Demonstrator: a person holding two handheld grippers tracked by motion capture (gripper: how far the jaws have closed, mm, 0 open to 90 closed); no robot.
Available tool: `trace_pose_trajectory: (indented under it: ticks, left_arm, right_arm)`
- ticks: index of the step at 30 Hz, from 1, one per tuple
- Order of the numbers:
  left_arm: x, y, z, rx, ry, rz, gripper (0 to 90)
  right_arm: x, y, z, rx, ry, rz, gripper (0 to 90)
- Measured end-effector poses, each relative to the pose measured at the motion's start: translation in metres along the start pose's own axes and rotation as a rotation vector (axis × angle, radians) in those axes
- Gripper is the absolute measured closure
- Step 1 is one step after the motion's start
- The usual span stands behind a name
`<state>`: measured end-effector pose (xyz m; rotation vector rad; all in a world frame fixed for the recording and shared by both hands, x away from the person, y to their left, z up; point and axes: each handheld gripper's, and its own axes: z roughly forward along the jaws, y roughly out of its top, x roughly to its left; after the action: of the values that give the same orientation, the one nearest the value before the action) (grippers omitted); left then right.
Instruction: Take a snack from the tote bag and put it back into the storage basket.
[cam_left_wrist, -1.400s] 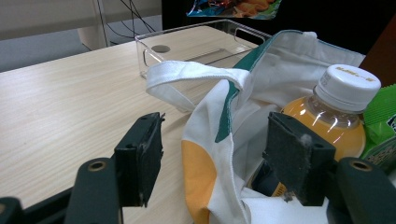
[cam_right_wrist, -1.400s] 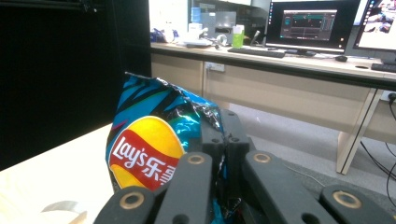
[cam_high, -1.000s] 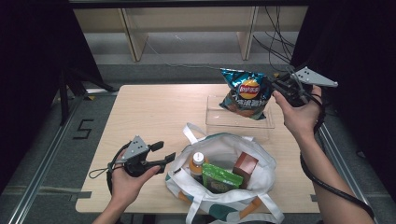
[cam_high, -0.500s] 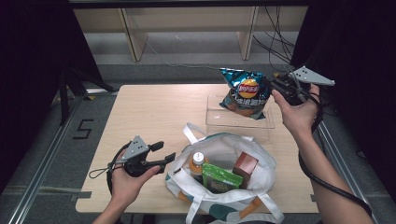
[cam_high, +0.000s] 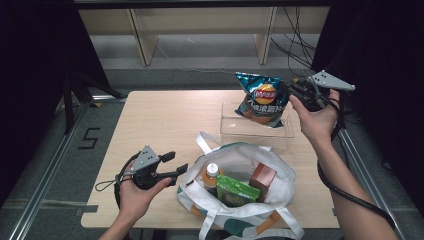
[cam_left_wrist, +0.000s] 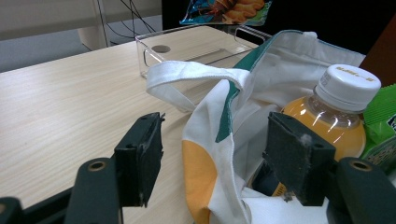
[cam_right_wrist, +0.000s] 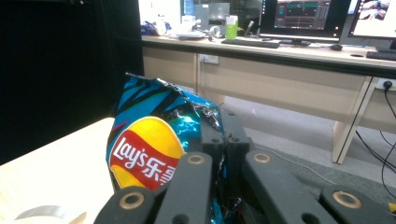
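A blue Lay's crisp bag (cam_high: 261, 98) hangs over the clear plastic tray (cam_high: 256, 127) at the table's back right. My right gripper (cam_high: 292, 92) is shut on the bag's edge, and in the right gripper view the crisp bag (cam_right_wrist: 149, 144) sits pinched between the jaws of that gripper (cam_right_wrist: 219, 140). A white tote bag (cam_high: 235, 187) lies open at the front, holding an orange juice bottle (cam_high: 212, 176), a green packet (cam_high: 235, 190) and a brown box (cam_high: 262, 178). My left gripper (cam_high: 175, 164) is open just left of the tote. In its own view the left gripper (cam_left_wrist: 219, 158) straddles the tote's rim (cam_left_wrist: 210, 154) without pressing it.
The tote's strap (cam_left_wrist: 196, 74) loops between the left gripper and the tray (cam_left_wrist: 187, 46). Bare wooden tabletop (cam_high: 165, 120) spreads to the left and back. Beyond the table stand wooden shelf legs (cam_high: 140, 35) and loose cables (cam_high: 295, 35).
The right gripper has drifted slightly with the crisp bag, which stays above the tray. The left gripper has kept still beside the tote.
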<state>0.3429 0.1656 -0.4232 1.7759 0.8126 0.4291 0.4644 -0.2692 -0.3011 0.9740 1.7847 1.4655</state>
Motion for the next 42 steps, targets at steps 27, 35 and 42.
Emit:
trace_pose_trajectory:
  ticks: [27,35,42]
  left_arm:
    - [0.000,-0.001,0.000,0.004,-0.001,0.001,36.1]
    - [0.000,-0.001,0.001,0.002,-0.003,-0.002,36.1]
    - [0.000,-0.001,0.001,0.000,-0.008,-0.002,36.1]
  right_arm:
    - [0.000,-0.006,0.013,0.006,-0.019,0.031,90.0]
    - [-0.003,-0.007,0.016,0.008,-0.020,0.011,90.0]
    - [-0.004,-0.008,0.021,0.018,-0.022,0.013,90.0]
